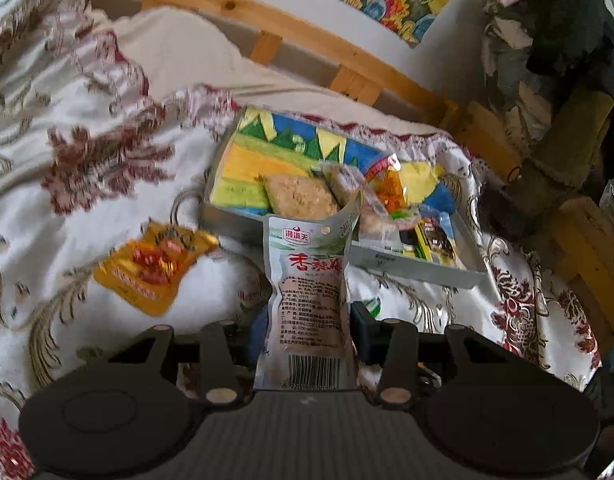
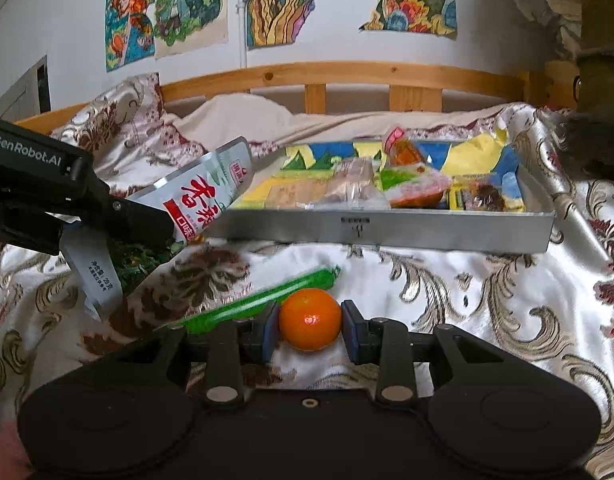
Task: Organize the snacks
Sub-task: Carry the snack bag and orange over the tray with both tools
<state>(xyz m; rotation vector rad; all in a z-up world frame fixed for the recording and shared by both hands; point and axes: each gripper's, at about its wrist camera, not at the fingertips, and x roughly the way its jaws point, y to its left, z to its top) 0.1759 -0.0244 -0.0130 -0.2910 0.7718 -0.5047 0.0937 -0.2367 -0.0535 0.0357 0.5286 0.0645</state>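
Just short of the tray, on the bed's patterned cover: both tongs loaded.

Left tongs pinching a white snack pouch by its lower half; pouch upright, long axis pointing toward the tray, top edge already overlapping the tray's near wall in the left view. Seen from the right wrist, same pouch tilted toward the tray's left end, not yet over the rim.

Right tongs closed on a small orange, pads touching both sides; orange low, at or just above the cover, cannot tell which. Tray straight ahead, well apart compared with the left side's gap. Left hand judged nearer to a drop.

Inside the tray: cracker packs, orange-and-yellow wrappers, a dark wrapped bar, crowded toward the right end; left end mostly bare liner, likely the easier landing spot.

Outside the tray: green stick pack beside the orange, yellow packet left of the pouch, both still loose.

Obstacle: the tray's near wall; pouch needs to clear it.
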